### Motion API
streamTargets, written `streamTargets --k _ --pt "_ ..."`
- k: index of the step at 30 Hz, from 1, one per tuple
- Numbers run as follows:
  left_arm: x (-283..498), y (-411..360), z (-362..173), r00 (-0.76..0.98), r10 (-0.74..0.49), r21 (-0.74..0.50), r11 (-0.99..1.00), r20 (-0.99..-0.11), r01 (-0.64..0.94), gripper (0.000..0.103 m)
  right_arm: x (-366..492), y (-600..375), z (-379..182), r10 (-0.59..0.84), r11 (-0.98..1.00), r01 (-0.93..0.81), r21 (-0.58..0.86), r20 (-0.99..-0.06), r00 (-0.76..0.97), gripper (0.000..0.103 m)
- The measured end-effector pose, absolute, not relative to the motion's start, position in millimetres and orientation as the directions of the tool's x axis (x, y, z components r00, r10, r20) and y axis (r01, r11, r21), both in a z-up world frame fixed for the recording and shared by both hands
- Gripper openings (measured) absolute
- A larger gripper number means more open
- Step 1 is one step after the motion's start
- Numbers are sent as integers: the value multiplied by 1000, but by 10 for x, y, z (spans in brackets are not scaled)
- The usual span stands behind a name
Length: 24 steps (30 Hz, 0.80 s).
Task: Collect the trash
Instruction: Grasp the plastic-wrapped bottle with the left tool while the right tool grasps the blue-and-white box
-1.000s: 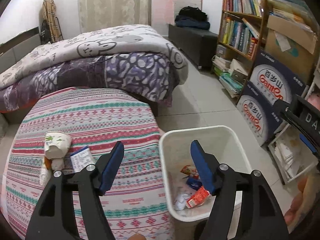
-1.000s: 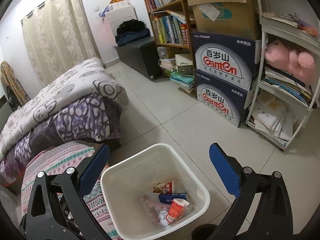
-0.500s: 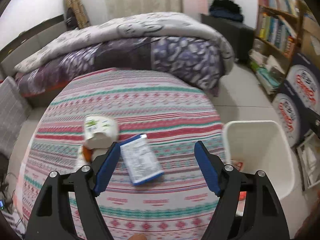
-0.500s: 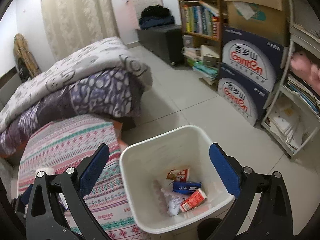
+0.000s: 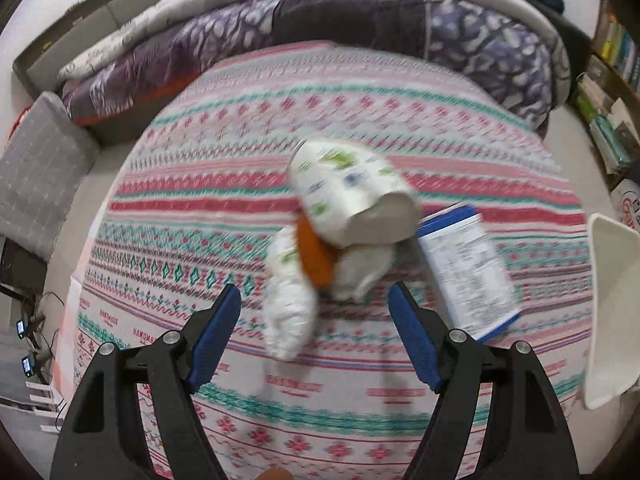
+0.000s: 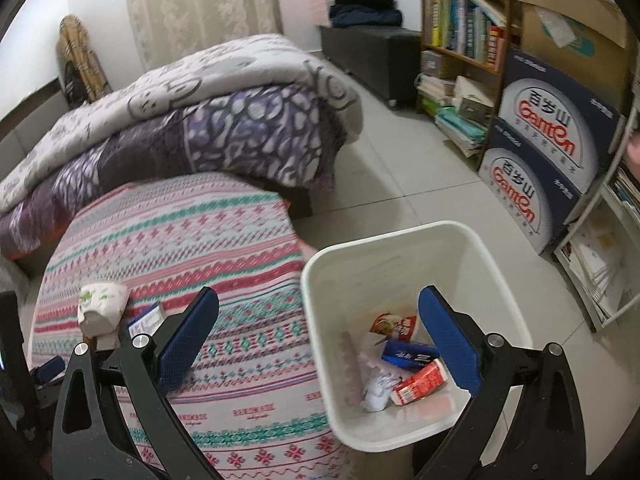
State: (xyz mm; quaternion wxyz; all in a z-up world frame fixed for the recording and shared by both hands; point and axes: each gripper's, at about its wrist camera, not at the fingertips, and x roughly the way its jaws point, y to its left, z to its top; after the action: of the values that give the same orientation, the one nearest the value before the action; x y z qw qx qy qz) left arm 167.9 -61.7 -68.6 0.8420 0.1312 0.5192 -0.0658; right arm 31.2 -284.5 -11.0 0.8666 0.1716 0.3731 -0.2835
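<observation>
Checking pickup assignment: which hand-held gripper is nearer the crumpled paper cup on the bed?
Left. The left hand-held gripper hangs open just short of the cup; the right hand-held gripper is over by the bin.

bed (image 5: 224,184) | on it: crumpled wrappers (image 5: 348,208), blue-edged packet (image 5: 468,272), folded quilts (image 5: 360,16)

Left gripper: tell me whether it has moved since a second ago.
Yes. The left gripper has swung away from the white bin, now at the right edge, toward the crumpled paper cup on the striped cloth.
</observation>
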Motion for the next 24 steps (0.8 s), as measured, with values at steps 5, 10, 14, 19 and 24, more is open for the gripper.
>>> streamTargets --k 5,10,14,19,24 --pt "1807 -382 -846 394 -4 102 963 -919 248 59 517 -2624 -238 -324 824 563 55 -770 549 96" --pt "1847 -245 -958 345 -62 38 960 -937 276 29 719 -2399 -378 -267 870 491 41 -798 540 96" --pt "1814 -181 -893 361 -79 30 958 -929 287 26 877 -2172 -532 -192 909 412 55 -825 532 96" --pt "1829 49 -779 377 -105 -10 969 -920 245 25 1024 -1892 -708 -134 948 316 42 -847 514 96" --pt "1901 376 -616 394 -145 -87 983 -907 162 25 1151 -1733 -847 -129 961 276 15 -859 496 96"
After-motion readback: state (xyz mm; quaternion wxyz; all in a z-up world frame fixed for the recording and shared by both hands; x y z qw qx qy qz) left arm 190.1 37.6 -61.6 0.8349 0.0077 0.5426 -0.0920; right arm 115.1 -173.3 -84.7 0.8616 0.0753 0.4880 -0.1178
